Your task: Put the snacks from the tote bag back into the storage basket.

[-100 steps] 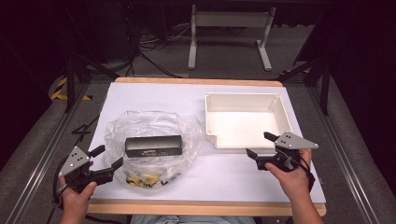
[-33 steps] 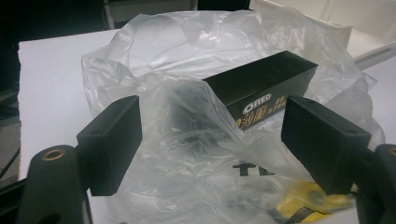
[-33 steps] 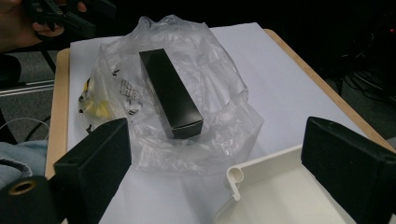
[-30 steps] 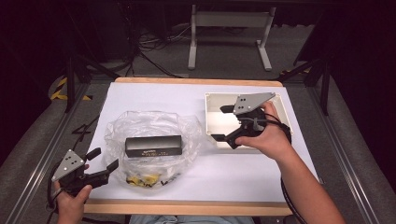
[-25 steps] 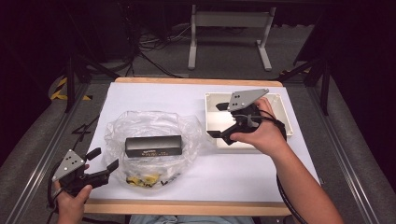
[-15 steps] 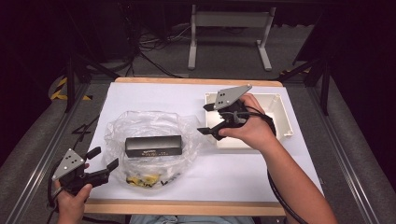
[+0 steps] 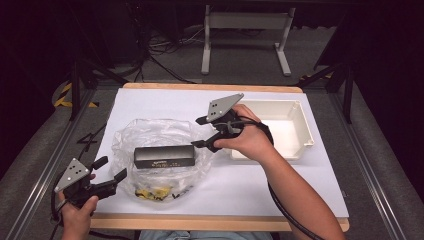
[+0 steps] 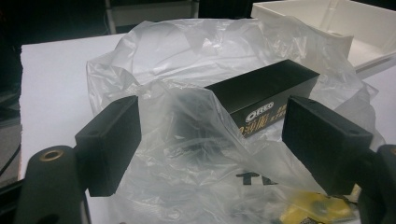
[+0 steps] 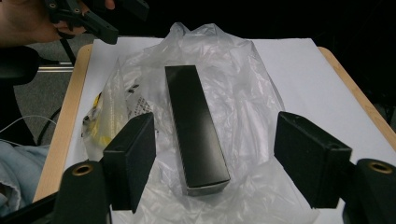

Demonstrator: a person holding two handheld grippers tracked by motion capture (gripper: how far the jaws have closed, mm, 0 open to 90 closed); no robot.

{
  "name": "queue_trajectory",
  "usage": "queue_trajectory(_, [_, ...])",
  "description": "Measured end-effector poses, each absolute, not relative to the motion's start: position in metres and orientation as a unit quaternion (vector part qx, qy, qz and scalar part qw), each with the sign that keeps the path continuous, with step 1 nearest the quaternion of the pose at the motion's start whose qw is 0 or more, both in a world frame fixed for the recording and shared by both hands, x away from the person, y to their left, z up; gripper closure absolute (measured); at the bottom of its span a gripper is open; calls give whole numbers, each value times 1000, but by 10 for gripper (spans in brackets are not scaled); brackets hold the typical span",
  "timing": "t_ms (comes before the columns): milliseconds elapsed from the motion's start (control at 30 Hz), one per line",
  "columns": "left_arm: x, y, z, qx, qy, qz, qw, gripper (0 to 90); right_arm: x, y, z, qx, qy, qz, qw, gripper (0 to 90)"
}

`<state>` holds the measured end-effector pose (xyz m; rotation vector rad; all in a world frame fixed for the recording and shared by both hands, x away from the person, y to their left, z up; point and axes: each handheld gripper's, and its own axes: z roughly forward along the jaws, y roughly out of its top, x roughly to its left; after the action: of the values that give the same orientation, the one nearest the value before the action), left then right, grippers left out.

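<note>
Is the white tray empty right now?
Empty, as far as shown: the white tray has a bare floor in the high view, though the right hand covers its near-left corner.

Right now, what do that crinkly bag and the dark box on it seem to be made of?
The bag looks like thin clear plastic film: see-through, wrinkled, glinting. The black box seems to be matt printed cardboard, judging by its sharp folded edges and gold lettering, though that is uncertain.

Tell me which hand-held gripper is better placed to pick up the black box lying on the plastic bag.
The right hand-held gripper, probably. Its jaws are open and hover at the end of the black box, lined up along it. The left hand-held gripper sits near the table's front edge, crinkled plastic bag in between.
</note>
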<state>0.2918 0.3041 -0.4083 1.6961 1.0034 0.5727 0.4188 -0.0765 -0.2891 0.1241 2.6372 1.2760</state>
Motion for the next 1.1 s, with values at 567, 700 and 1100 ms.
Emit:
queue_trajectory(567, [293,304,-408,710,416,236,516,207,439,-43,-325,50,915,394,71,324])
queue_trajectory(700, [293,304,-408,709,418,237,516,207,443,-38,-336,52,917,390,64,306])
queue_trajectory(1100, [294,304,-408,707,418,237,519,207,455,-28,-369,60,922,380,55,254])
